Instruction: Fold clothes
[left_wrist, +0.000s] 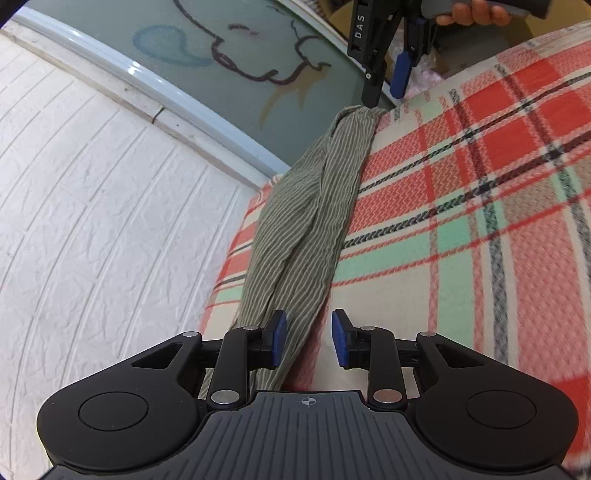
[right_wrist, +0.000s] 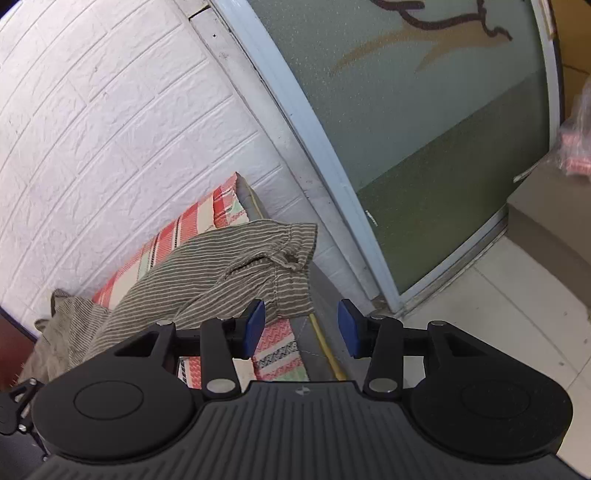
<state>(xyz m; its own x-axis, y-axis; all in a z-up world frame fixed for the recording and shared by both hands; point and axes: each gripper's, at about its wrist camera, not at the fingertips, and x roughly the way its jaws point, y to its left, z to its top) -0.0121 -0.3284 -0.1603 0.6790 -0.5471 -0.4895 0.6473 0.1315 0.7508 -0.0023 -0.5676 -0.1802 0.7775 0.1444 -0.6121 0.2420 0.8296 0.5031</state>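
a thin, limp striped garment (left_wrist: 306, 221) lies stretched along the bed (left_wrist: 461, 206) edge. both grippers, left (left_wrist: 308, 341) and right (right_wrist: 301, 328), have fingers spread, holding nothing. best pinched at its hemmed ends.

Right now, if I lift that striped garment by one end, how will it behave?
The striped garment would probably sag limply: it lies bunched and creased on the plaid blanket. It looks thin, so likely light. One end overhangs the edge and may slide.

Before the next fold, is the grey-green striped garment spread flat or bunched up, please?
Bunched: the grey-green striped garment lies as a narrow gathered strip.
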